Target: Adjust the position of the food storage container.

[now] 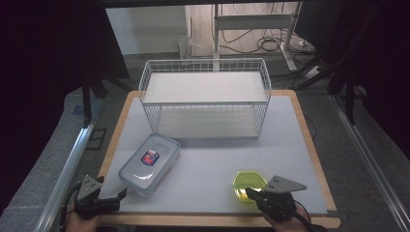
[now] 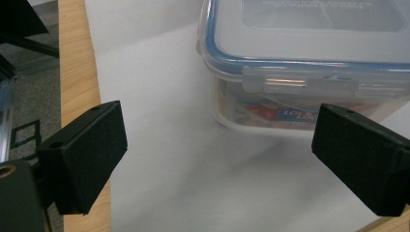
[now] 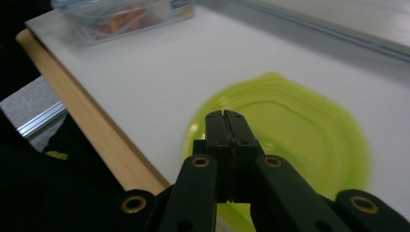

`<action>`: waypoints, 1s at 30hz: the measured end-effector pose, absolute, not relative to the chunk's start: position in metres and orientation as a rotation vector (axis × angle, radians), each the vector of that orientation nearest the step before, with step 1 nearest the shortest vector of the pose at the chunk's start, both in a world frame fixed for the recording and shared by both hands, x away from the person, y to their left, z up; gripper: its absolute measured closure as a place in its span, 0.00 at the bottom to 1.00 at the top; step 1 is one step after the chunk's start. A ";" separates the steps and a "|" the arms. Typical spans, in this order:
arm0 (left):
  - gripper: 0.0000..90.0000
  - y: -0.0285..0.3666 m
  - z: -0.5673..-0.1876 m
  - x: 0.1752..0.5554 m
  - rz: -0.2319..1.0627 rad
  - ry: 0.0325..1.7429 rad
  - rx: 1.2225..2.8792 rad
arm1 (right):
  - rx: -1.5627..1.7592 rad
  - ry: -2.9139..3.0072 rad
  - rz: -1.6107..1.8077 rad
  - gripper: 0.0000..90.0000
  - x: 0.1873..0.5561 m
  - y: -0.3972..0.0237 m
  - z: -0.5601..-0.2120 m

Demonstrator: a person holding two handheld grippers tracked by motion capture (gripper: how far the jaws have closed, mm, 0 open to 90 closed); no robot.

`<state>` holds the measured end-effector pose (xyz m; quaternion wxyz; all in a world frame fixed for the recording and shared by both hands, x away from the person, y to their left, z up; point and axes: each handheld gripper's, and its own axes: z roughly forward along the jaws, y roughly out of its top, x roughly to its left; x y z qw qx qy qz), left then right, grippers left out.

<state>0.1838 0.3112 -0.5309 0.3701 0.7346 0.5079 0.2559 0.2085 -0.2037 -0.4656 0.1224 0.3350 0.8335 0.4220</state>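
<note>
The left gripper [image 1: 116,195] is parked at the near left corner of the table [image 1: 309,145], jaws spread wide with nothing between them; in the left gripper view the clear lidded container [image 2: 309,67] sits just beyond the pads, untouched. This container [image 1: 149,163], blue-sealed and lying askew at near left, is well apart from the work in hand. At near right the right gripper [image 1: 252,193] is shut, its jaws pressed flat together at the near rim of the green lid [image 1: 248,186]; in the right gripper view the black jaws [image 3: 226,126] meet over the lid's [image 3: 300,130] edge, and a thin rim appears to be pinched, though this cannot be confirmed. For a clean lift, the pinch is best kept on the rim and the lid raised level, since so shallow a hold is judged liable to slip. The wire basket [image 1: 205,96] at the far middle stands clear of this work, and nothing lies between the lid and the container.
</note>
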 end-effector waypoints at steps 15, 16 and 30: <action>0.06 0.309 -0.532 0.185 0.655 1.297 1.923 | 0.926 2.516 1.089 1.00 0.206 -0.161 -0.490; 0.06 0.309 -0.532 0.185 0.655 1.297 1.924 | 0.928 2.511 1.079 1.00 0.206 -0.162 -0.490; 0.07 0.308 -0.533 0.185 0.653 1.297 1.936 | 1.054 2.437 1.031 1.00 0.222 -0.191 -0.495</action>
